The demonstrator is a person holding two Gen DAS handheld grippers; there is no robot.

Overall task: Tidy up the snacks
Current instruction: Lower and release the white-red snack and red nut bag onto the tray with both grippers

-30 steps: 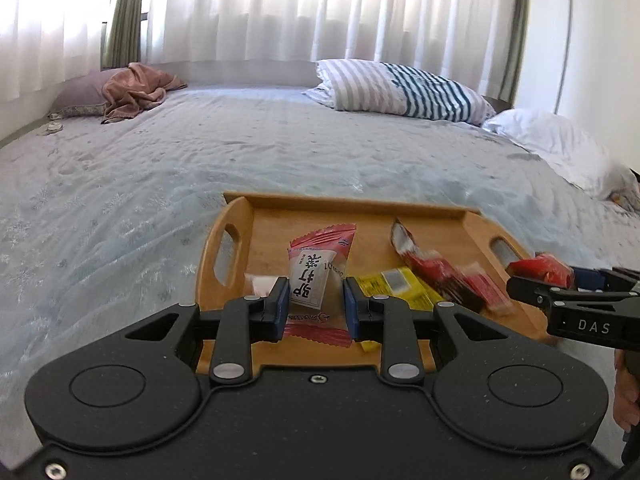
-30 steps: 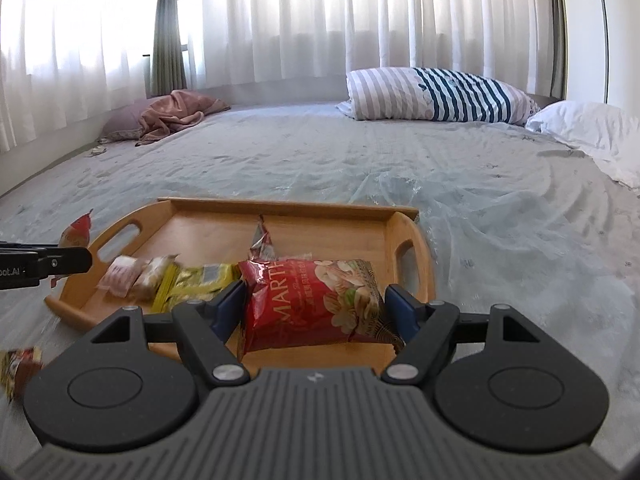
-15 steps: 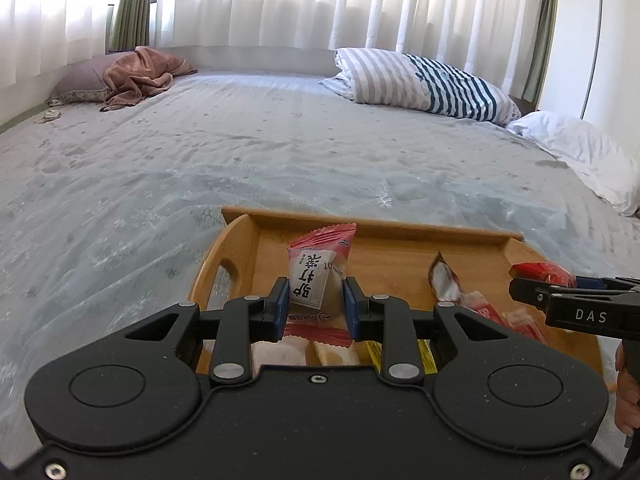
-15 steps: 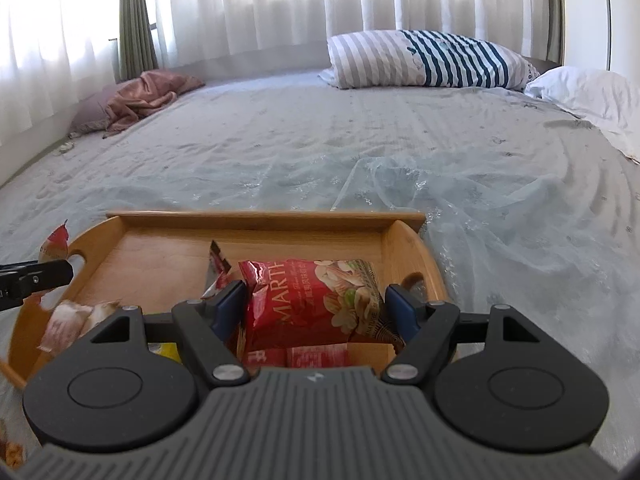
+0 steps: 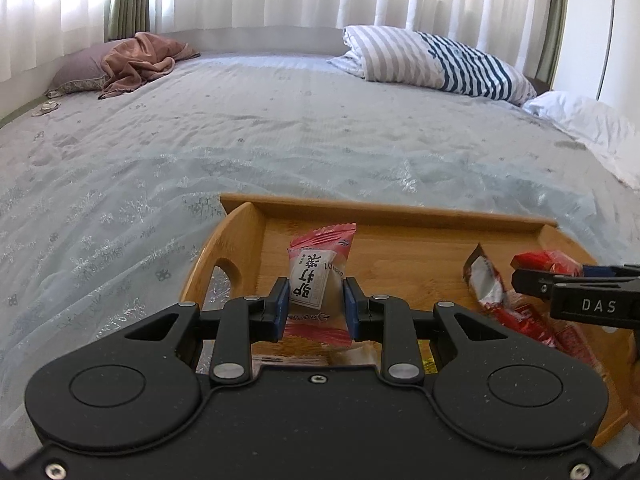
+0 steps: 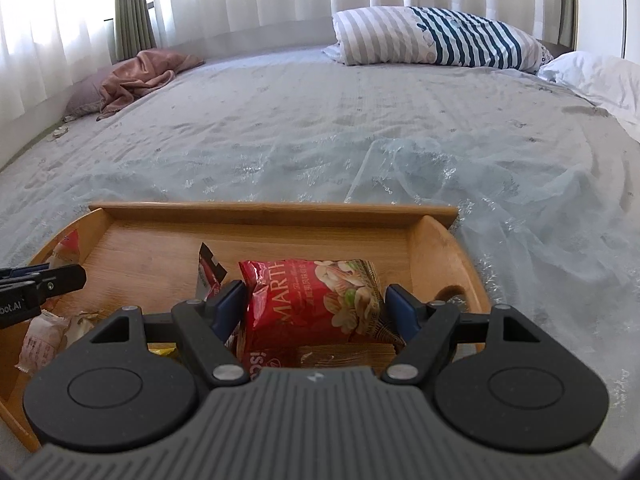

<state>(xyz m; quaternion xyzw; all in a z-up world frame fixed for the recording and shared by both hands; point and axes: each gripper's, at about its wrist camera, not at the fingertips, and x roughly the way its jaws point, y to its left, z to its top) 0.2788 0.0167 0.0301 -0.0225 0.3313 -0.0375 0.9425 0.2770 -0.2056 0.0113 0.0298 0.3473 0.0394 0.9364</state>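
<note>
A wooden tray (image 5: pixel 384 210) lies on the bed; it also shows in the right wrist view (image 6: pixel 256 210). My left gripper (image 5: pixel 315 304) is shut on a pink-and-white snack packet (image 5: pixel 320 268) and holds it over the tray's left part. My right gripper (image 6: pixel 316 308) is shut on a red nut bag (image 6: pixel 320 300) over the tray's right part; it also shows at the right of the left wrist view (image 5: pixel 576 292). Several small packets lie in the tray, among them red bars (image 5: pixel 520 312) and pale packets (image 6: pixel 44 336).
The tray sits on a grey bedspread (image 5: pixel 240 140). A striped pillow (image 5: pixel 432 60) and a white pillow (image 5: pixel 592 128) lie at the far right, a pink blanket on a pillow (image 5: pixel 136 60) at the far left. Curtains hang behind.
Both grippers have moved forward over the tray with their packets still held. The tray now fills more of both views.
</note>
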